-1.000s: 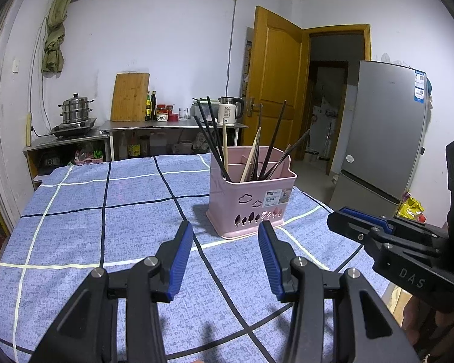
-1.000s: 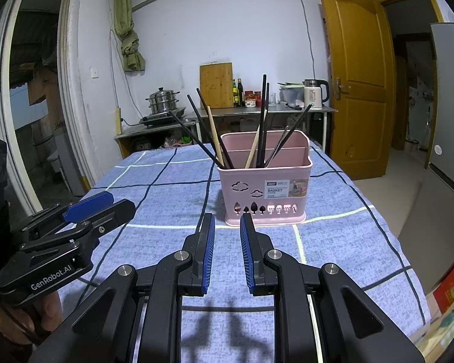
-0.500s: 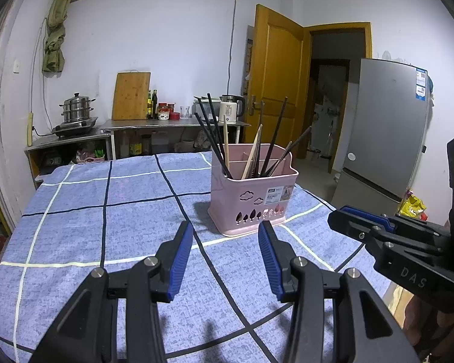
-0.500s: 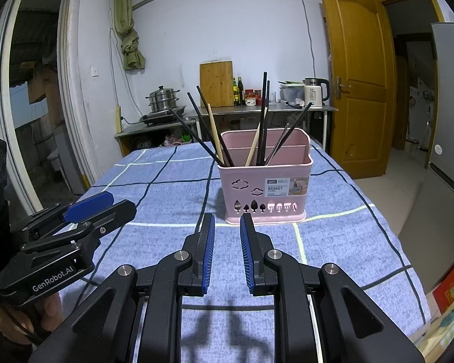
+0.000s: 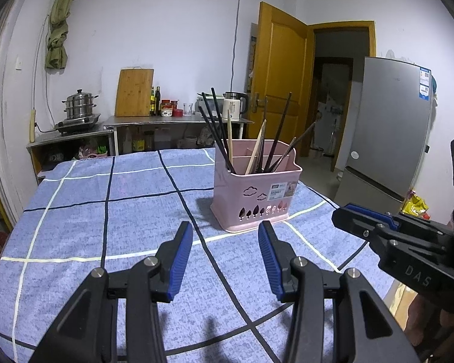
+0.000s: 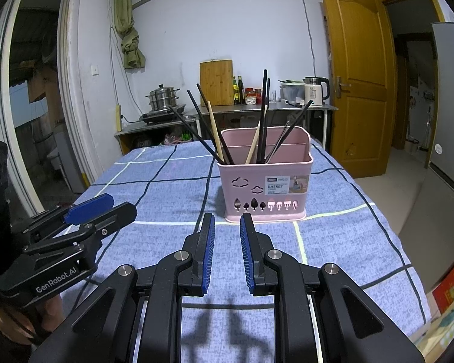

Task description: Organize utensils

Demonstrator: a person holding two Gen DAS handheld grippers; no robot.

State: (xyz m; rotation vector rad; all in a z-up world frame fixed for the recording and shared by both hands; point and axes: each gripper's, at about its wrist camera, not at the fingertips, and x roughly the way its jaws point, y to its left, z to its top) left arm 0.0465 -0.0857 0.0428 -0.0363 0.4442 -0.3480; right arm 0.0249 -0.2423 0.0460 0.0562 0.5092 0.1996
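A pink utensil basket (image 5: 254, 193) stands on the blue checked tablecloth (image 5: 106, 217), also in the right wrist view (image 6: 266, 187). Several black and wooden chopsticks (image 5: 224, 133) stand in it, leaning outward (image 6: 215, 133). My left gripper (image 5: 225, 257) is open and empty, hovering short of the basket. My right gripper (image 6: 227, 251) hovers in front of the basket, empty, with its jaws a narrow gap apart. Each gripper shows at the edge of the other's view: the right one (image 5: 375, 224), the left one (image 6: 100, 211).
A steel counter (image 5: 178, 121) at the back wall holds a cutting board, bottles and a kettle (image 5: 234, 106). A steamer pot (image 5: 78, 106) sits on a side shelf. A fridge (image 5: 387, 130) and a wooden door (image 5: 281, 87) are to the right of the table.
Both views have drifted slightly; the basket sits a little higher and farther in the left wrist view. Neither gripper has changed its opening.
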